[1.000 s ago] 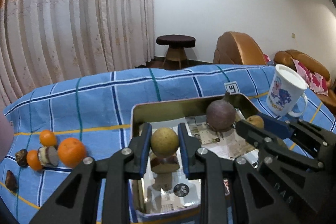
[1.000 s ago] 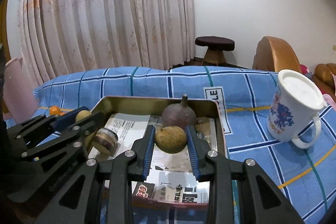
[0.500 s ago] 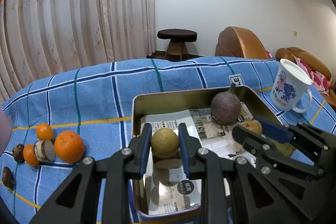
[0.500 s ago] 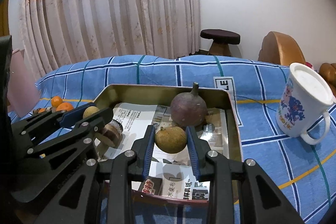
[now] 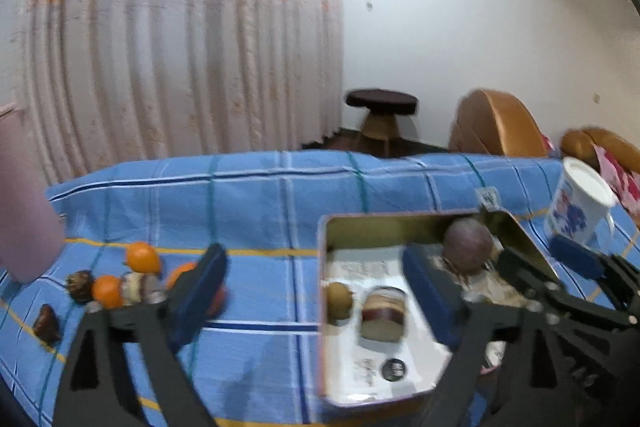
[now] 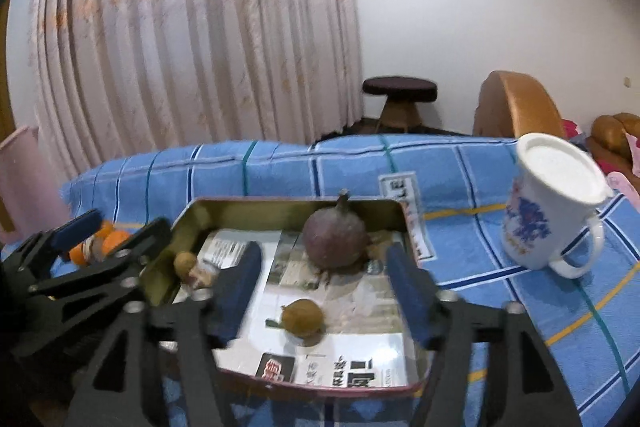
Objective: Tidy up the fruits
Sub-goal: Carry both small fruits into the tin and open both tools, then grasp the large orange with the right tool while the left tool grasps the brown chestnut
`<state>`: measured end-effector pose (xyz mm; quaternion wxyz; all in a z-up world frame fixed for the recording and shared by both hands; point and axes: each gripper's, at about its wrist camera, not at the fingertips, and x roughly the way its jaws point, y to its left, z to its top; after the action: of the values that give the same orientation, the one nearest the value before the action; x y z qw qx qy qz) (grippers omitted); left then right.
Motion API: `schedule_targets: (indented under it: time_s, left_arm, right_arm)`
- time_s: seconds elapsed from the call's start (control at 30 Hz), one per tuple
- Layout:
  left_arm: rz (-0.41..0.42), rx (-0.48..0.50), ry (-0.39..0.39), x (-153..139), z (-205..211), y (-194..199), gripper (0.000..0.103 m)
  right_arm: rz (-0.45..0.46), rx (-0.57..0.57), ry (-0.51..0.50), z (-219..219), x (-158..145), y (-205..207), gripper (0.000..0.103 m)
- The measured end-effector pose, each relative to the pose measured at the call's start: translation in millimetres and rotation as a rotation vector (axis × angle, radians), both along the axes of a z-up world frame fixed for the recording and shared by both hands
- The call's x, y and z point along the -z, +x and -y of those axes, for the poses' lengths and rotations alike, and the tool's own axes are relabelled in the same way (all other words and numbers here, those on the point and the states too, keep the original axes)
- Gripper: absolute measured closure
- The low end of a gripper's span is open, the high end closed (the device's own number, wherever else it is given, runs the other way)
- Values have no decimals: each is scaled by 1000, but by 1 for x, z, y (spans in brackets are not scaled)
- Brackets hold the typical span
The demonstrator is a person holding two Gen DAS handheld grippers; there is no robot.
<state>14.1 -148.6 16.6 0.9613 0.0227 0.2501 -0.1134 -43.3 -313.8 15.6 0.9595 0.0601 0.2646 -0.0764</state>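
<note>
1. Far left of the left wrist view, on the blue checked cloth [image 5: 260, 195]: a loose cluster of small oranges [image 5: 143, 257] mixed with dark brown pieces [image 5: 47, 317]. All lie well apart from the tray.
2. Left gripper [image 5: 316, 285]: fingers spread wide, nothing between them. Its left finger [image 5: 200, 287] hangs over the cloth near the oranges; the other reaches over the tray.
3. Metal tray [image 6: 280, 205], lined with newspaper. At its left wall we see a small tan round fruit [image 5: 339, 301], and just beside it a cut piece of fruit [image 5: 383, 313] with dark rind and pale flesh.
4. Toward the tray's back wall sits a large purple fruit [image 6: 334, 241] with its stem up.
5. Right gripper [image 6: 324, 287]: fingers parted, holding nothing. A small brown fruit [image 6: 302, 317] lies on the newspaper between and just below the fingers, touching neither.
6. Right of the tray, on the cloth: a white mug [image 6: 552, 203] with a blue print, tilted in the fisheye view.
</note>
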Motion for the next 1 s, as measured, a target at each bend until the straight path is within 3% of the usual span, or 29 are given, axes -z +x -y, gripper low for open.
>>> schedule_targets:
  time_s: [0.07,0.27,0.47,1.0]
  left_arm:
    - [21,-24,-21,-3,-11,-2,0]
    - [32,-49,-15,-6,-33,-6,0]
    - [78,-92,25,-3,-53,-12,0]
    - [20,-153,32,10,-112,-11,0]
  right_arm:
    - [25,11,7,1,-3,-2,21]
    - [62,17,-100,-17,-3,-4,21]
    - [117,15,-126,-30,-6,-10,20]
    - [144,69,-143,-60,-8,-26,20]
